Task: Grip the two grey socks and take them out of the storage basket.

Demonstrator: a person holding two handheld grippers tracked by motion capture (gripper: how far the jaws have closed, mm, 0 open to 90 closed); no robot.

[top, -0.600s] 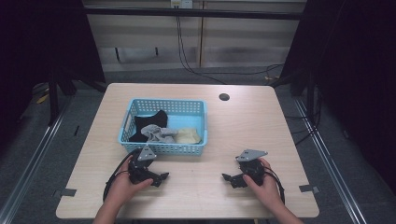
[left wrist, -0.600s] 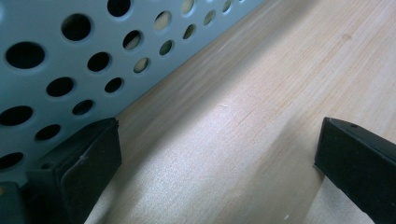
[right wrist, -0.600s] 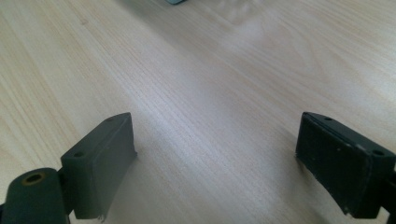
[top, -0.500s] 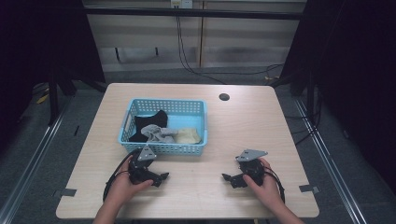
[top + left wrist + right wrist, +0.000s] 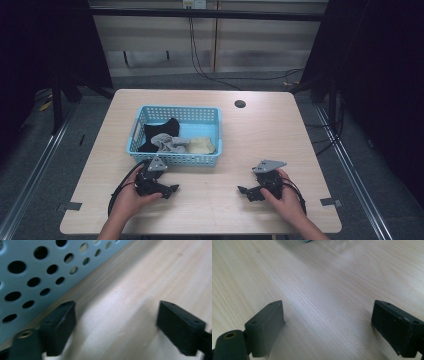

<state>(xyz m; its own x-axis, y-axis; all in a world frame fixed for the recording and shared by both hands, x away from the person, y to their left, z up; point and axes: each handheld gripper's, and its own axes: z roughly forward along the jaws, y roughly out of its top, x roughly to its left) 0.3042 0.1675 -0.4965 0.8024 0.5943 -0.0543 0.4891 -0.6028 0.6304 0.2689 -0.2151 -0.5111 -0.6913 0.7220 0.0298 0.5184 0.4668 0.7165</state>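
Left gripper [image 5: 170, 189], lower left of the high view: jaws wide apart, holding nothing, just below the blue basket [image 5: 175, 159]. Right gripper [image 5: 245, 192], lower right: jaws wide apart, bare table [image 5: 210, 210] between them.

black tongs [image 5: 171, 189], grey three-cornered plates, trailing cables

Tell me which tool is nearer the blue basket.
Left. The left tool sits just in front of the basket, at its near-left corner. The right tool lies farther off, out past the basket's near-right corner on the table.
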